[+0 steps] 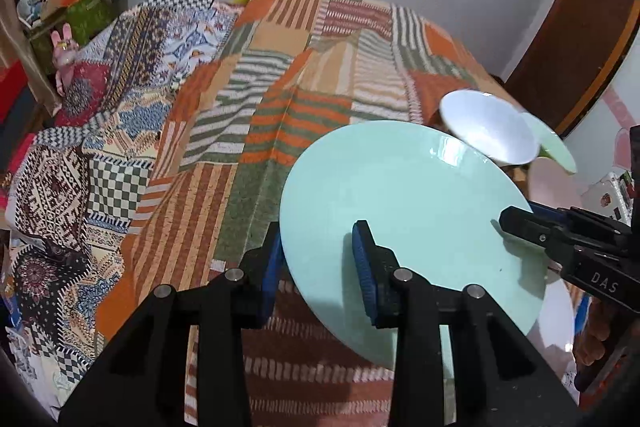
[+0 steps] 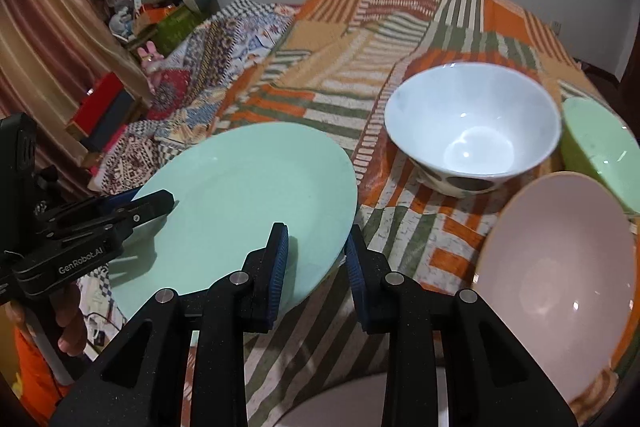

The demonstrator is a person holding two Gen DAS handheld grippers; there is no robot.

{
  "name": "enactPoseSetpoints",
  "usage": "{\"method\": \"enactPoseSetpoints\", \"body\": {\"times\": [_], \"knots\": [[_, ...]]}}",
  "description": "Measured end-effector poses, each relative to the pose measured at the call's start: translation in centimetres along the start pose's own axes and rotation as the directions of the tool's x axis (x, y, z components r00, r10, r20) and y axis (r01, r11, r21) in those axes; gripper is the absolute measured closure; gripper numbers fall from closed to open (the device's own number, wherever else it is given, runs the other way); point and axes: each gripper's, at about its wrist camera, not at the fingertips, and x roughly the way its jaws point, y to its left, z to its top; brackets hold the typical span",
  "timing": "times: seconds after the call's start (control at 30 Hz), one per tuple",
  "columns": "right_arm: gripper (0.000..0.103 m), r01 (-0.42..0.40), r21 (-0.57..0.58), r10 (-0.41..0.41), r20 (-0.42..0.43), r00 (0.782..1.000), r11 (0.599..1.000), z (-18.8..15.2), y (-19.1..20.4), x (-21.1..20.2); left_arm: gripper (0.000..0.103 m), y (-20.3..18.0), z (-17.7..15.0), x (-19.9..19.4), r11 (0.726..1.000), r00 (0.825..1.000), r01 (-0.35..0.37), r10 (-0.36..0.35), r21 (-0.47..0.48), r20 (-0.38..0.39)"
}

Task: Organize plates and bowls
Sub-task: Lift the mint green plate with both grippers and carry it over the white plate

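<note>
A mint-green plate (image 1: pixel 400 187) hangs tilted above the patchwork bedspread, held from both sides. My left gripper (image 1: pixel 319 231) is shut on its left rim, one blue pad on top and one underneath. The plate (image 2: pixel 248 187) shows again in the right wrist view, where my right gripper (image 2: pixel 317 231) is shut on its right rim. Each gripper also appears in the other's view: the right gripper (image 1: pixel 506 219) and the left gripper (image 2: pixel 164 201). Beside the plate on the bedspread sit a white bowl with dark spots (image 2: pixel 472 131), a green bowl (image 2: pixel 600 155) and a pink bowl (image 2: pixel 560 287).
The striped and patchwork bedspread (image 1: pixel 280 87) covers the surface, with a rumpled patterned cloth (image 1: pixel 80 187) on the left. A pale plate (image 2: pixel 348 403) lies at the near edge below my right gripper. Boxes and toys (image 2: pixel 152 23) crowd the far left corner. A hand (image 2: pixel 72 331) holds the left gripper.
</note>
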Motion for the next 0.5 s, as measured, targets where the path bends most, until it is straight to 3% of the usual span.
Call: {"method": "enactPoseSetpoints", "body": {"times": [0.5], "knots": [[0.077,-0.022,-0.003,0.022,0.113,0.993,1.000,-3.4,-0.2,-7.3,0.069,-4.2,-2.8,-7.1,0.999,0.996,0.045,-0.047,0.029,0.076]]}}
